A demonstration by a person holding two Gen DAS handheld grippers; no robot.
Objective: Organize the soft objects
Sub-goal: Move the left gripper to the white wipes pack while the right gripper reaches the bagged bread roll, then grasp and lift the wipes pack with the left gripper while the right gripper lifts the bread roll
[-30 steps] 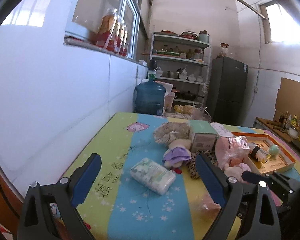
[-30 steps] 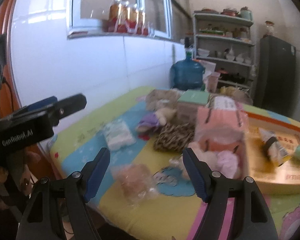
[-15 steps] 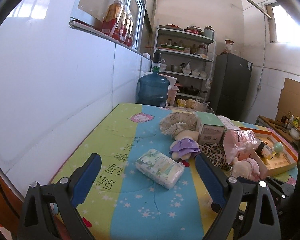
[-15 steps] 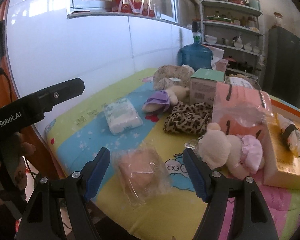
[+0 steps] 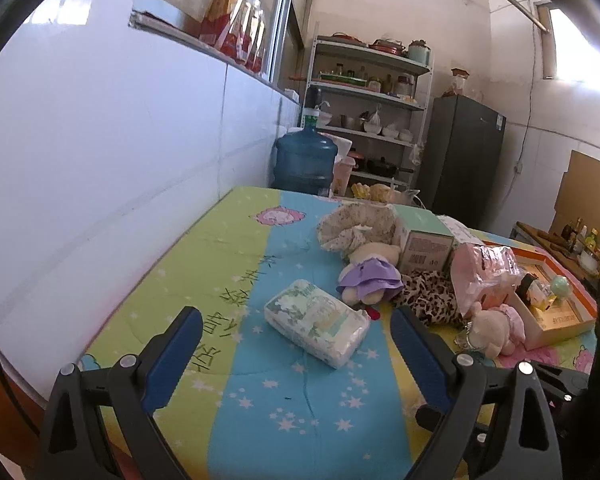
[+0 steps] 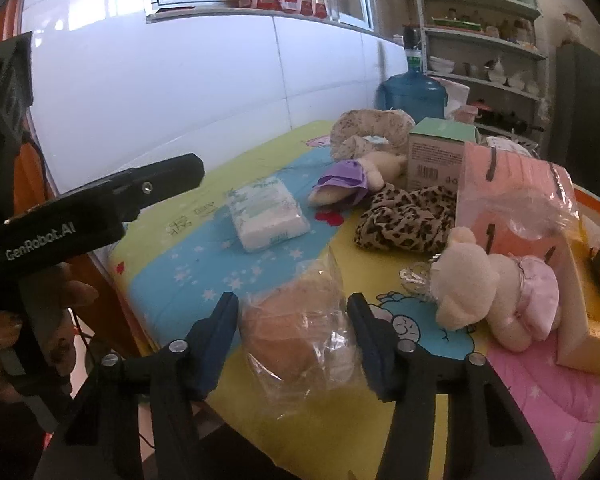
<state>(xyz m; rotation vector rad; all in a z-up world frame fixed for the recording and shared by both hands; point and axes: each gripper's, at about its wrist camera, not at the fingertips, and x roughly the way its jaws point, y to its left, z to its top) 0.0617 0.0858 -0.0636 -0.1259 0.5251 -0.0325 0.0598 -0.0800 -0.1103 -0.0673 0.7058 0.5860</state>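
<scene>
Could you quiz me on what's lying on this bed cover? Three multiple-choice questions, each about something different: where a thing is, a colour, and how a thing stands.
1. What lies between the fingers of the right hand-held gripper?
A. leopard-print cloth
B. clear bag with something orange-brown
C. water jug

2. What colour is the skirt of the doll beside the tissue pack?
A. purple
B. red
C. black

3. The left hand-held gripper is:
A. holding the tissue pack
B. holding a doll
C. open, holding nothing

Answers:
1 B, the bag sits between the closing pads.
2 A, the skirt is purple.
3 C, its fingers stand wide apart.
</scene>
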